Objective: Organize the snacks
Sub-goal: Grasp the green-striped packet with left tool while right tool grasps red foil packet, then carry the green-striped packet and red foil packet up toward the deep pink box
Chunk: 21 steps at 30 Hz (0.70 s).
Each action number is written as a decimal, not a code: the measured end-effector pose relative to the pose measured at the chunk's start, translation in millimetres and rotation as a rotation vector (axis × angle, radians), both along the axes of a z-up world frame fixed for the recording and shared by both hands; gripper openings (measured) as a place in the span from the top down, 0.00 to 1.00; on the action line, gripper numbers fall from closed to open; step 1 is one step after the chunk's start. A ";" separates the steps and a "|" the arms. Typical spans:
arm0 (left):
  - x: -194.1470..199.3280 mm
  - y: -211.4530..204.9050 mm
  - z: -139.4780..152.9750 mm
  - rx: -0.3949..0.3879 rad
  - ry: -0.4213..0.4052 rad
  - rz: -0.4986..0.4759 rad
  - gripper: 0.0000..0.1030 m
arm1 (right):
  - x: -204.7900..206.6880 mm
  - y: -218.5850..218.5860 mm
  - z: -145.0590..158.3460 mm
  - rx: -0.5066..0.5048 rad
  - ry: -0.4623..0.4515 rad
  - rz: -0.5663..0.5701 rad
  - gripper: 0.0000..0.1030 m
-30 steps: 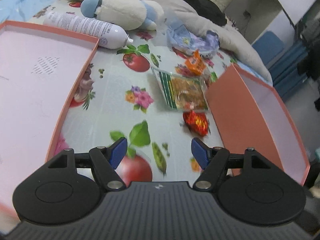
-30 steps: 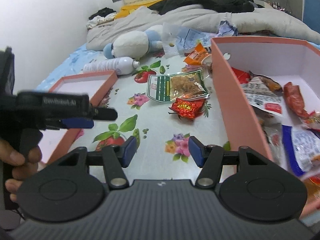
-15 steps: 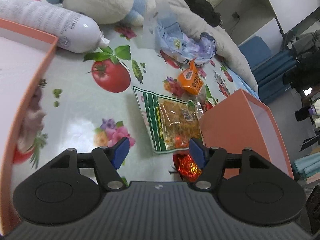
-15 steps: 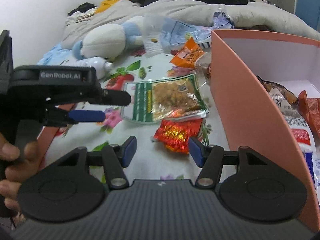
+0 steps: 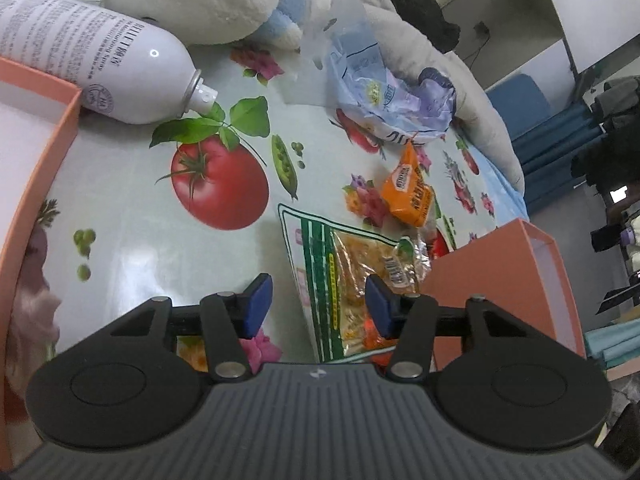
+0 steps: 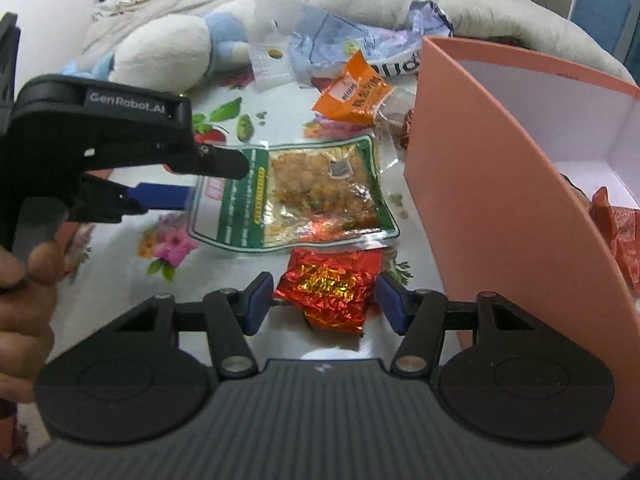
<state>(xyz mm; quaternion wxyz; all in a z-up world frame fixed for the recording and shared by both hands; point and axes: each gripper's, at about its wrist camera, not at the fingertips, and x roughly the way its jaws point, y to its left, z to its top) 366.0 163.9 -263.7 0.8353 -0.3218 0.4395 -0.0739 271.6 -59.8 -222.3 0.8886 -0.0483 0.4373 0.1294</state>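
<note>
— So, where do your tongs stand?

— My right gripper [image 6: 324, 300] is spread wide, and the red foil snack [image 6: 330, 286] lies on the flowered tablecloth [image 5: 160, 240] right between its blue pads, just beside the near outer wall of the pink box [image 6: 500, 184]. Nothing is pinched yet.

— And the left?

— My left gripper [image 5: 316, 304] is open too, poised over the near end of the green-edged snack bag [image 5: 340, 280], which lies flat beside the same wall.

— Which way does that bag run?

— Its long axis runs straight away from my left tongs, so I straddle its width. The orange packet [image 5: 408, 192] lies beyond it, towards the far edge.

— Nearest catch?

— The red one, I judge: the right pads only need to close.
</note>
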 end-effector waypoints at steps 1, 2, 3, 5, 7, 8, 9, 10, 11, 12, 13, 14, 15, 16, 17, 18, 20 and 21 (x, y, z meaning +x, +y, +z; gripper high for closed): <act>2.4 0.2 -1.0 -0.005 -0.002 -0.004 0.48 | 0.7 1.0 -1.3 -0.013 -0.004 -0.004 0.42; 4.8 -0.2 -1.6 -0.006 -0.003 -0.007 0.49 | 1.5 1.5 -2.9 -0.023 -0.006 -0.008 0.42; 7.4 -1.2 -2.7 -0.005 -0.005 -0.013 0.50 | 3.1 1.5 -5.3 -0.027 -0.001 -0.011 0.43; 10.4 -3.1 -3.9 -0.011 -0.006 -0.018 0.52 | 4.7 0.7 -7.2 -0.022 -0.007 -0.011 0.44; 12.5 -7.7 -4.3 0.001 -0.005 -0.037 0.59 | 5.5 2.1 -7.7 -0.026 -0.014 -0.013 0.44; 12.7 -10.0 -4.5 0.016 -0.004 -0.043 0.65 | 5.4 2.8 -7.4 -0.028 -0.014 -0.016 0.44; 12.4 -12.2 -4.3 0.031 0.000 -0.048 0.67 | 5.7 3.1 -7.2 -0.029 -0.014 -0.019 0.44; 11.9 -13.2 -4.3 0.035 0.001 -0.051 0.72 | 6.1 3.0 -6.9 -0.026 -0.014 -0.017 0.43; 11.4 -14.4 -4.8 0.041 0.002 -0.054 0.80 | 6.2 2.6 -6.9 -0.022 -0.014 -0.013 0.43; 11.0 -18.0 -4.5 0.080 0.003 -0.066 0.87 | 5.9 1.8 -6.7 -0.019 -0.014 -0.011 0.44; 10.2 -20.9 -3.8 0.108 -0.004 -0.079 0.91 | 5.7 1.1 -6.5 -0.017 -0.015 -0.008 0.45; 8.6 -21.7 -4.0 0.112 -0.010 -0.086 0.93 | 5.4 0.5 -6.0 -0.014 -0.013 -0.007 0.45; 6.8 -22.1 -4.0 0.110 -0.008 -0.087 0.94 | 5.2 -0.3 -5.0 -0.010 -0.008 -0.009 0.46; 5.1 -22.6 -2.9 0.113 -0.012 -0.089 0.95 | 4.0 -0.8 -3.9 -0.004 -0.006 -0.008 0.46; 2.7 -23.8 -0.2 0.125 -0.022 -0.093 0.96 | 2.0 -1.0 -2.4 0.001 -0.011 -0.002 0.46; 0.1 -24.8 3.6 0.139 -0.029 -0.094 0.96 | -0.6 -1.4 -1.0 0.005 -0.017 0.007 0.46; -7.3 -25.9 12.5 0.148 -0.063 -0.090 0.97 | -6.2 -3.6 1.5 0.024 -0.018 0.024 0.46; -12.0 -26.8 17.2 0.161 -0.071 -0.077 0.97 | -9.3 -4.9 2.5 0.033 -0.018 0.033 0.46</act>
